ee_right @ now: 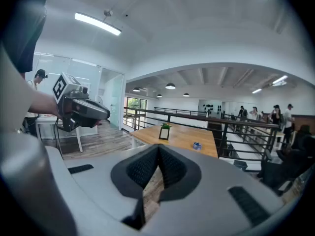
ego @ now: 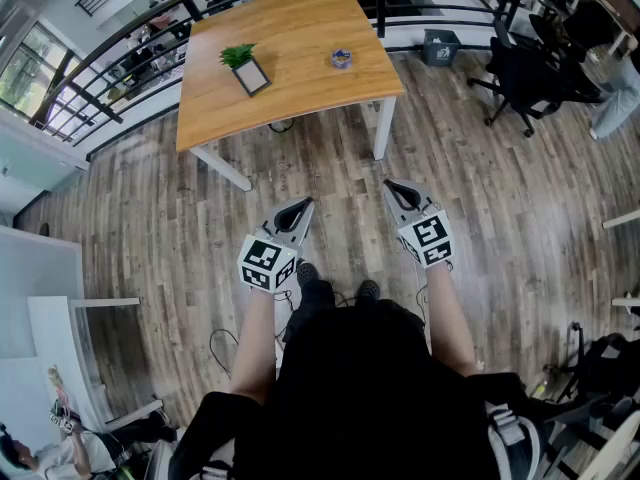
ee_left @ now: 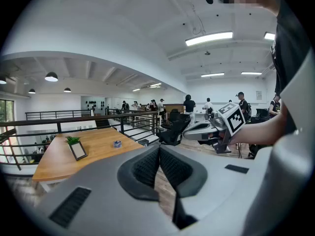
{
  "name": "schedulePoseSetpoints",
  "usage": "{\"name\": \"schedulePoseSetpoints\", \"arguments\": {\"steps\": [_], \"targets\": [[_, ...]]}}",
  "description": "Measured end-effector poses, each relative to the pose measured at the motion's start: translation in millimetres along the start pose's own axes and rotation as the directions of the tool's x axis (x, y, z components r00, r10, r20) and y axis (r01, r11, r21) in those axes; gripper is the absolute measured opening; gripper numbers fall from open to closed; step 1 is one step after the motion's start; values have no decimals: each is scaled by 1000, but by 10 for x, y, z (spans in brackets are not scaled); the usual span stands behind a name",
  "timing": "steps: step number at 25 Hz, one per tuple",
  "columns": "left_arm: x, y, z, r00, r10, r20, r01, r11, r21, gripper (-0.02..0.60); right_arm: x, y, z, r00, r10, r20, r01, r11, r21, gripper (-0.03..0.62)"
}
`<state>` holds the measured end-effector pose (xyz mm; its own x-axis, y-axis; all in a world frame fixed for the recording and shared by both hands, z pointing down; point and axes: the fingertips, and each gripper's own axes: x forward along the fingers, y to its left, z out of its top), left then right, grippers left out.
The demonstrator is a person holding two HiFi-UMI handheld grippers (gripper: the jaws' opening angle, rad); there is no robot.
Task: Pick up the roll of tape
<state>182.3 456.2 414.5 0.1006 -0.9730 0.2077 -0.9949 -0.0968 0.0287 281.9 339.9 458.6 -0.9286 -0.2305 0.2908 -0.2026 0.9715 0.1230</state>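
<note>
Well, from the head view the person stands on the wooden floor well short of the tabletop, which lies toward 12 o'clock. The roll of tape sits on the tabletop's right part, at about 3 o'clock from a small framed card with a plant. The left hand-held gripper and the right hand-held gripper are held out side by side over the floor, both aimed toward the tabletop and both well apart from the tape. In the left gripper view the ribbed pads are clenched tip to tip with nothing between them. The roll of tape shows small and far off at about 10 o'clock from the jaws, and the right hand-held gripper floats at 2 o'clock. In the right gripper view the jaws are likewise pressed together and empty. The roll of tape lies beyond them at roughly 1 o'clock, right of the framed card, and the left hand-held gripper is at 10 o'clock. By my reading the task has barely begun: nothing is grasped, and what remains is walking up to the tabletop, opening one set of jaws, closing them on the roll and lifting it.
</note>
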Motion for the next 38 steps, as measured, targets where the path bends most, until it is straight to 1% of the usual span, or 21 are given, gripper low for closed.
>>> {"name": "schedulePoseSetpoints", "arguments": {"steps": [3,8,12,20,23,28,34,38], "targets": [[-2,-80,0,1000,3,-4,-3,1000,9,21,-48,8,-51,1000,5,-3,-5,1000,4,8],[-19,-131,11,1000,14,-1,-14,1000,12,21,-82,-57,-50,999,-48,3,48,999,-26,8],[-43,-154,50,1000,23,6,-23,1000,16,21,-102,-49,-16,999,-42,11,42,999,-26,8],[-13,-217,58,1000,23,17,-24,1000,15,21,-155,-54,-96,999,-40,4,40,999,-16,8],[39,-191,46,1000,18,19,-18,1000,3,21,-132,-96,-127,999,-46,-3,46,999,-12,8],[113,-87,55,1000,2,25,-2,1000,4,21,-50,-147,-53,997,-72,2,72,997,-14,8],[301,70,61,999,-13,33,13,1000,-12,21,96,-269,4,996,-88,16,89,996,-21,8],[481,212,64,999,-27,27,27,1000,-12,21,238,-391,9,995,-100,5,100,995,-10,8]]}}
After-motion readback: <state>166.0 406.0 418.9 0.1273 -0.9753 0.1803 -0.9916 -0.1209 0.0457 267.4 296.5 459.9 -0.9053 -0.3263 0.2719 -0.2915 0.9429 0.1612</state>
